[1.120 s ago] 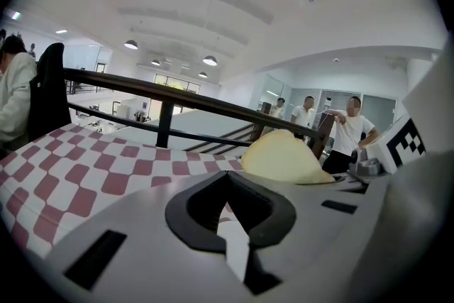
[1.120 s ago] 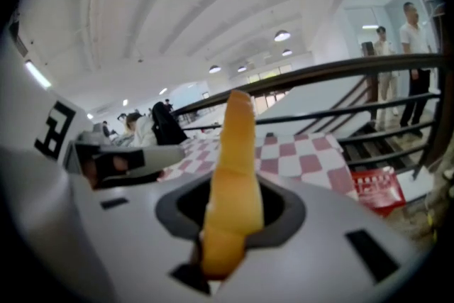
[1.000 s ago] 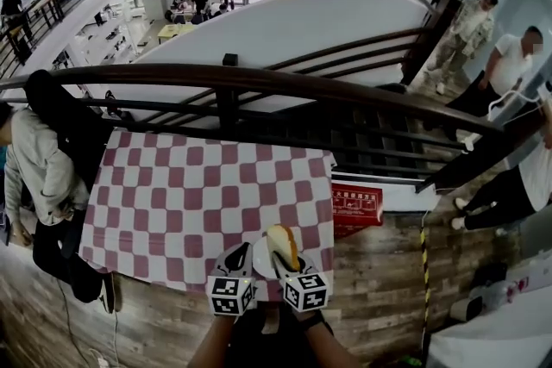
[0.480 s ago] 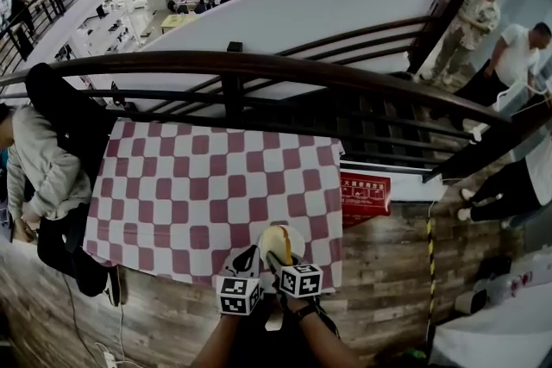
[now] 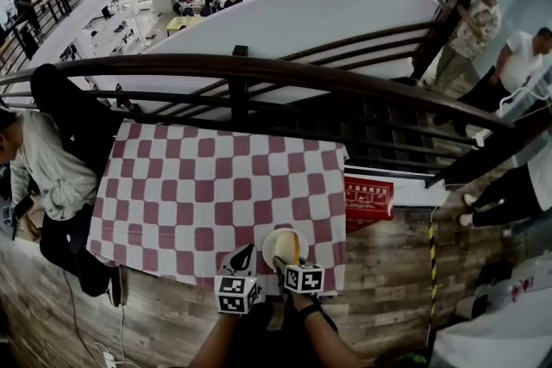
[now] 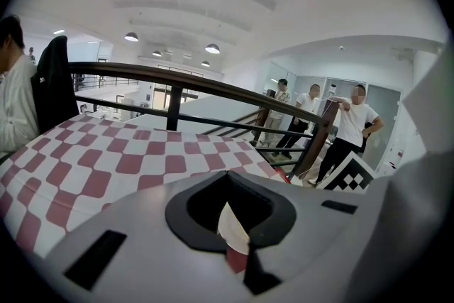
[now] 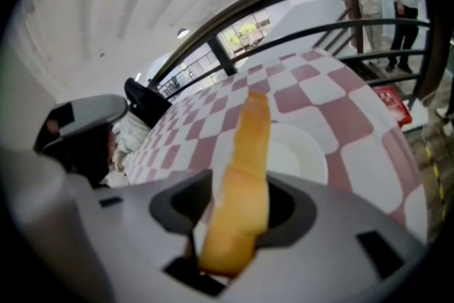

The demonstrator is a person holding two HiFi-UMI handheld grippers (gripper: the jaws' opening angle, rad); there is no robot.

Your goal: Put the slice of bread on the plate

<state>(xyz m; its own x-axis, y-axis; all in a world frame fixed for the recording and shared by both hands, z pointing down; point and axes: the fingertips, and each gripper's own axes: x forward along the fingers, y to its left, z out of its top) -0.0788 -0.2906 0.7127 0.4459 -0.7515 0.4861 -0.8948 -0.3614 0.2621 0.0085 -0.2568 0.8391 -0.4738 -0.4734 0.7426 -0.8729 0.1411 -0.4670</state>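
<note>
A person in a grey top (image 5: 47, 172) is leaning at the left edge of the square tabletop (image 5: 207, 185), which is wearing a matte cloth of red and white checks. Behind it a dark curved handrail (image 5: 285, 71) is running across the head view.

At the near edge, the left hand-held gripper (image 5: 241, 255) (image 6: 233, 227) is hovering just left of the plate, its grey moulded jaws drawn close together, with only a sliver of checked cloth showing between them.

The small round white plate (image 5: 268, 246) (image 7: 303, 156), smooth and shallow, is lying near the tabletop's near right corner. The golden-yellow slice of bread (image 5: 289, 247) (image 7: 245, 181) is standing on edge over it, thin and elongated, with a soft, rounded crust line. Whether it is touching the plate cannot be told.

The right hand-held gripper (image 5: 283, 263) (image 7: 237, 227) is clamping the lower end of that slice between its jaws.

Further right, a red rectangular sign (image 5: 369, 196) is showing beyond the tabletop's edge.
</note>
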